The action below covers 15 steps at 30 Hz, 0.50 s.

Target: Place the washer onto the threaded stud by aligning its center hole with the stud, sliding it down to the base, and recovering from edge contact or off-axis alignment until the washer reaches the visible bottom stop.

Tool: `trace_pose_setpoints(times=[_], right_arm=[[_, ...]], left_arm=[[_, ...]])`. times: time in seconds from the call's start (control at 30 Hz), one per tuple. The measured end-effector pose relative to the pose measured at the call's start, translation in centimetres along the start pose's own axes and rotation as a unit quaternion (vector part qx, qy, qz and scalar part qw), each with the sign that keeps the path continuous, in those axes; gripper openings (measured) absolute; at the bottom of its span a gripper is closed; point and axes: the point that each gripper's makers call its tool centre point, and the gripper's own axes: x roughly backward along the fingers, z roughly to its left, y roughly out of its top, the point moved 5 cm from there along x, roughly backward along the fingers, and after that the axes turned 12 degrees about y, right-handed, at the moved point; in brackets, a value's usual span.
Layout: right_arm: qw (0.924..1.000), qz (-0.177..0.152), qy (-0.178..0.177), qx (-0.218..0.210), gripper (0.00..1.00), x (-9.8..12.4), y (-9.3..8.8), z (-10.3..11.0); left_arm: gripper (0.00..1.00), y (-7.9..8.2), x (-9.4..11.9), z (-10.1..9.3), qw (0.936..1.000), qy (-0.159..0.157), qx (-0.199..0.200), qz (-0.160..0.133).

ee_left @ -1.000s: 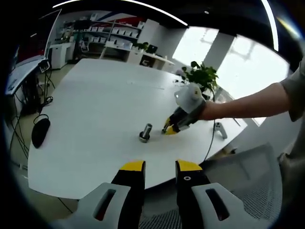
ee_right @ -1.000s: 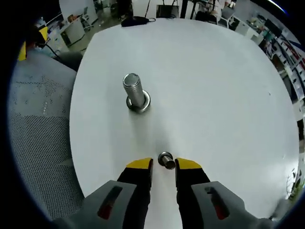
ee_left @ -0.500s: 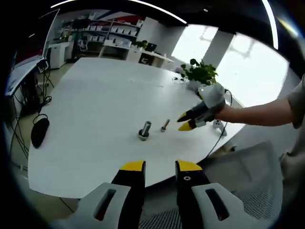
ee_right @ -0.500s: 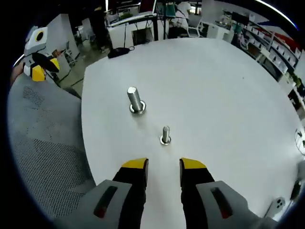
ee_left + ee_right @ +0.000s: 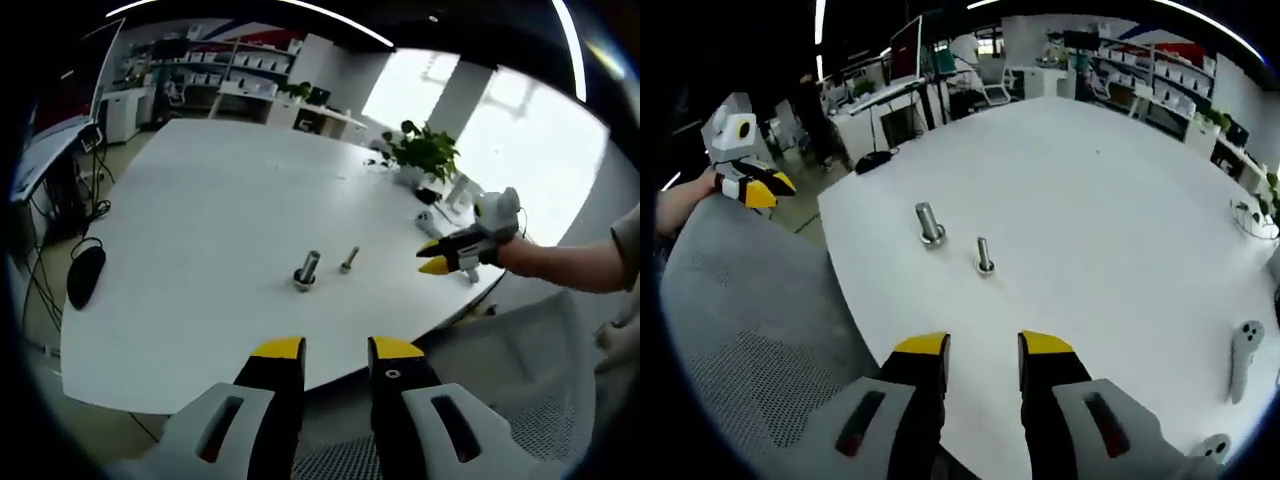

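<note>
A thick threaded stud stands upright on the white table, with a metal washer lying flat round its base. A thinner bolt stands upright just beside it. My left gripper is open and holds nothing, hovering off the table's near edge. My right gripper is also open and holds nothing, well back from both parts. In the left gripper view the right gripper hangs at the table's right edge. In the right gripper view the left gripper floats at the upper left.
A grey mesh chair back sits between the grippers and the table. A black mouse lies at the table's left edge. A potted plant and white handheld devices sit at the table's far side.
My right gripper opened, let go of the thin bolt, which now stands beside the stud, and drew back from the table. My left gripper has stayed put.
</note>
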Motion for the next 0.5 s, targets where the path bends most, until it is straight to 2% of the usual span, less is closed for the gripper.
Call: trace_pose_setpoints(times=[0.07,0.2,0.3,0.5], right_arm=[[0.9999,-0.009,-0.007,-0.010,0.34,0.5,0.0,0.4],[0.9967,-0.055,-0.005,-0.059,0.36,1.6,0.1,1.8],[0.9951,-0.059,-0.012,-0.078,0.39,2.4,-0.1,2.5],[0.9923,-0.077,-0.025,-0.094,0.50,3.8,0.2,3.8]], left_arm=[[0.23,0.0,0.0,0.0,1.0000,0.000,0.000,0.000],[0.23,0.1,0.2,0.1,1.0000,0.001,0.005,-0.008],[0.23,0.1,0.2,0.1,0.9999,0.004,0.007,-0.011],[0.23,0.1,0.3,-0.3,0.9999,-0.006,-0.004,-0.011]])
